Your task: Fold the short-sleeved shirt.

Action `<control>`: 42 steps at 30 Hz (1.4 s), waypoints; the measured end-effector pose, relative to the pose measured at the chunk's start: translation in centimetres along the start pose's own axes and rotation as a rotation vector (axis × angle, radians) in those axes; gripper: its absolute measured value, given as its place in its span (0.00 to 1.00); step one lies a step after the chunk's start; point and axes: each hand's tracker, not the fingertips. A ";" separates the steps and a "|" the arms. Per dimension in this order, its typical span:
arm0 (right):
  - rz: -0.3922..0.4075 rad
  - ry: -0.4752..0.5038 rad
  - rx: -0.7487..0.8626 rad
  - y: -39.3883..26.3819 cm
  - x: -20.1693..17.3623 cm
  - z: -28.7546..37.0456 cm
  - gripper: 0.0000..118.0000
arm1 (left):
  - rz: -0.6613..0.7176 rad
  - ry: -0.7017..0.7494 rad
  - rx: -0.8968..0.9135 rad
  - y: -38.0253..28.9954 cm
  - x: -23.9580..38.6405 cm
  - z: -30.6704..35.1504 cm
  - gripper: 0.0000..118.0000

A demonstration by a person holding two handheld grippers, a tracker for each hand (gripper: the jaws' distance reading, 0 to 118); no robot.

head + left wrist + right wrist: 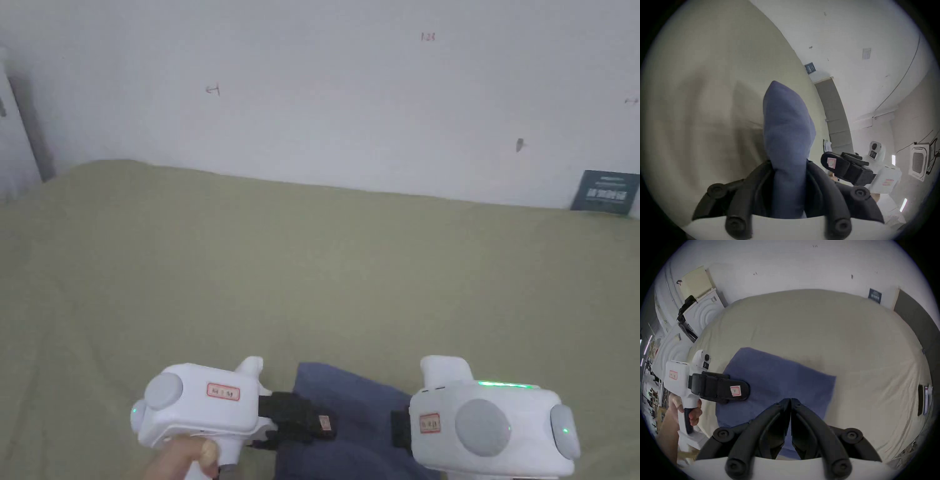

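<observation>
A dark blue short-sleeved shirt (350, 400) lies folded into a rough rectangle on the olive bed sheet (312, 269), near the front edge. My left gripper (322, 425) is at the shirt's left side. In the left gripper view its jaws (789, 162) are shut on a fold of the shirt (786, 126), which rises to a point between them. My right gripper (395, 428) hovers at the shirt's right side. In the right gripper view its jaws (790, 400) meet tip to tip over the near part of the shirt (778, 378), with no cloth seen pinched.
The bed sheet stretches far back to a white wall. A dark sign (605, 192) leans against the wall at the back right. A white cabinet (15, 144) stands at the left. Dark flat items (922, 400) lie at the bed's right edge.
</observation>
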 end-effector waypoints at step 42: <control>-0.051 -0.056 0.412 -2.8 -16.7 -0.4 0.06 | -0.095 0.739 0.567 -0.2 -3.7 33.2 0.01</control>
